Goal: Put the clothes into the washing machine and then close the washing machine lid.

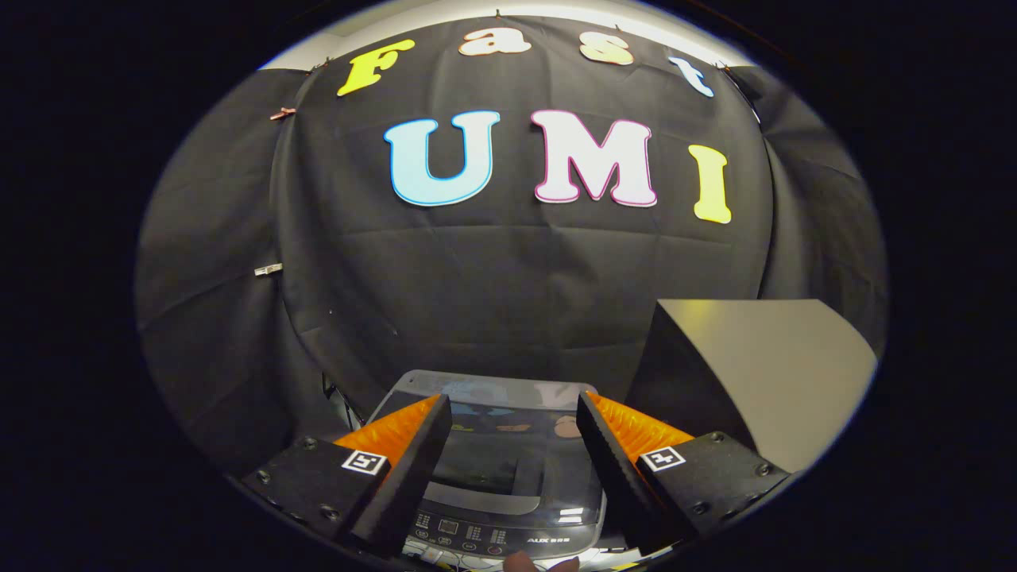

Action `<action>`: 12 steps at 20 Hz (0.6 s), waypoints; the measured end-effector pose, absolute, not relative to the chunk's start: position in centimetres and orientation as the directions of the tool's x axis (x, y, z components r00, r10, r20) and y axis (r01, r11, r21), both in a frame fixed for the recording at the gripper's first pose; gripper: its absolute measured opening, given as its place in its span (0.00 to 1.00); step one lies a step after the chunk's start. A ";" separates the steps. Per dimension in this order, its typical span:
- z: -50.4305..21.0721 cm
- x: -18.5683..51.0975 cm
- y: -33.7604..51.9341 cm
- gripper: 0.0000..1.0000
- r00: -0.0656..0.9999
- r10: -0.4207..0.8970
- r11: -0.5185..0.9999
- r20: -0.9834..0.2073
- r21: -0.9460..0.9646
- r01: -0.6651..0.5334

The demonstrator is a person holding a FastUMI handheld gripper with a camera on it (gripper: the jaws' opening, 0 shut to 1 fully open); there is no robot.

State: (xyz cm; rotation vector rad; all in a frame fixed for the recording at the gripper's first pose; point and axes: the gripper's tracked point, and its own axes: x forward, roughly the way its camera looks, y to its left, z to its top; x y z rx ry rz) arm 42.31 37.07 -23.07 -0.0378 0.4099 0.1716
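Your gripper (514, 445) is released: the two fingers stand wide apart w/ nothing between the pads, they touch nothing.

The washing machine (496, 469) is below and just ahead of the fingers, seen in the gap between them. You look down on its top from above. The lid (493, 397) is down, lying flat over the opening; it is see-through w/ a dark tint, and reflections of the wall show on it. The far edge of the lid is beyond the fingertips, the near part runs under them. The control panel (477, 532) w/ small buttons and a display is at the near side of the machine, approx. between the finger bases. Too small to read.

To the right of the machine, just beside the right finger, stands a grey box (763, 365) w/ a flat top, higher than the machine lid. Behind both hangs the black cloth wall (477, 278).

Clothes: I cannot tell where they are. Something small and brownish is at the very near edge under the panel, unclear what.
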 end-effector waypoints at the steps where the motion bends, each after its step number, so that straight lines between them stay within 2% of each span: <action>1: -21.8 41.6 36.9 1.00 0.910 0.169 0.983 -0.379 -0.002 -0.183; 7: -16.2 37.8 36.3 0.99 0.937 0.217 0.971 -0.275 -0.034 -0.235; 12: -12.5 33.8 34.0 1.00 0.950 0.216 0.972 -0.225 -0.044 -0.232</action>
